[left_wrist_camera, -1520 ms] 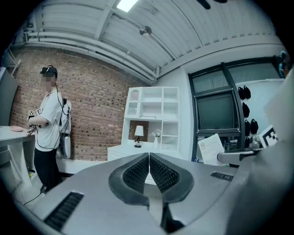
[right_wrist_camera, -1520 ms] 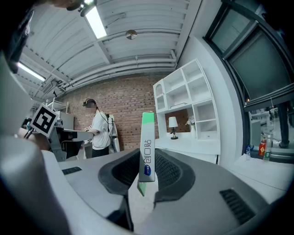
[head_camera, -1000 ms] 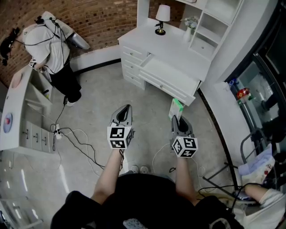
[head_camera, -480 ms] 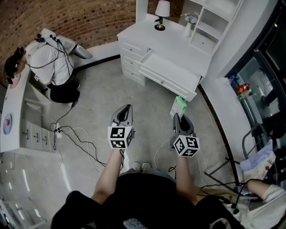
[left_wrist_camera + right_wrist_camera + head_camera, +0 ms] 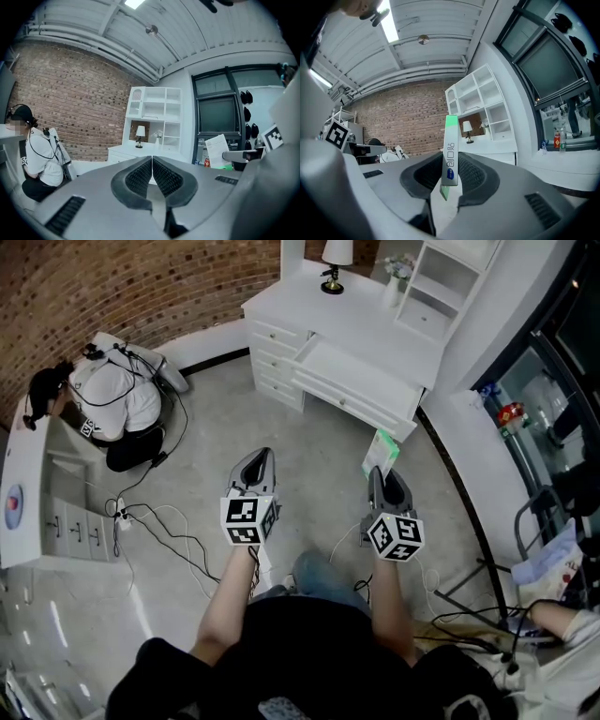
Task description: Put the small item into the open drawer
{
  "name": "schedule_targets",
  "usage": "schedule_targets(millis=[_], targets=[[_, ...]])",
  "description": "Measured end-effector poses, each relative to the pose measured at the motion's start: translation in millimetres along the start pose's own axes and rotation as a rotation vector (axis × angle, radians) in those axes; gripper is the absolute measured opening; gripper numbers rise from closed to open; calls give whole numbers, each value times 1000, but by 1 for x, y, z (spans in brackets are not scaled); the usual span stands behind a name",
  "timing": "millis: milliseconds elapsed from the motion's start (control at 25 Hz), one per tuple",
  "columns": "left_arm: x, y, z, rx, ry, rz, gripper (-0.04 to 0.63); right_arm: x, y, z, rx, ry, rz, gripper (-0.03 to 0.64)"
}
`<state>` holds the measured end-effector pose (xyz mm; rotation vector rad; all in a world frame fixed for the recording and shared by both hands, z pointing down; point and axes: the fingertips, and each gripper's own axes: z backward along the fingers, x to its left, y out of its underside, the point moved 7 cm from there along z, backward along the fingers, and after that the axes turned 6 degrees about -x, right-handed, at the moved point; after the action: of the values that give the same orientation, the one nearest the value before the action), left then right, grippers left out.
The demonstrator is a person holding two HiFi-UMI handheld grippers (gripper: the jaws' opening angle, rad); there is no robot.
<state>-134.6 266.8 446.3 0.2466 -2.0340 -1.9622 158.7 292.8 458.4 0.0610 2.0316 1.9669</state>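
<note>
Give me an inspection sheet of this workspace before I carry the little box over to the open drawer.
Surface: grey floor; white desk ahead.
Job's things: green-and-white box, upright in the right tongs; drawer of the desk stands open, not yet reached.
Clutter: lamp and small vase at the desk's back.
Grippers: left tongs shut, nothing between them; right tongs shut on the box.
Cables: loose cables looped on the floor, left.
Surroundings: brick wall; person crouching at a white cabinet, left.
</note>
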Motion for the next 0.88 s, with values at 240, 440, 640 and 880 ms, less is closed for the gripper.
schedule_targets(millis=[240, 440, 640, 880], targets=[[-3, 3, -14, 8, 29, -9, 23, -7, -3, -10, -15, 17, 0, 94], [5, 1, -42, 2, 40, -19, 23, -15, -5, -33, -30, 22, 6, 94], [22, 4, -91, 6, 27, -15, 23, -33, -3, -79, -34, 25, 1, 94], [50, 17, -181, 14, 13, -31, 23, -61, 0, -171, -42, -6, 12, 94]])
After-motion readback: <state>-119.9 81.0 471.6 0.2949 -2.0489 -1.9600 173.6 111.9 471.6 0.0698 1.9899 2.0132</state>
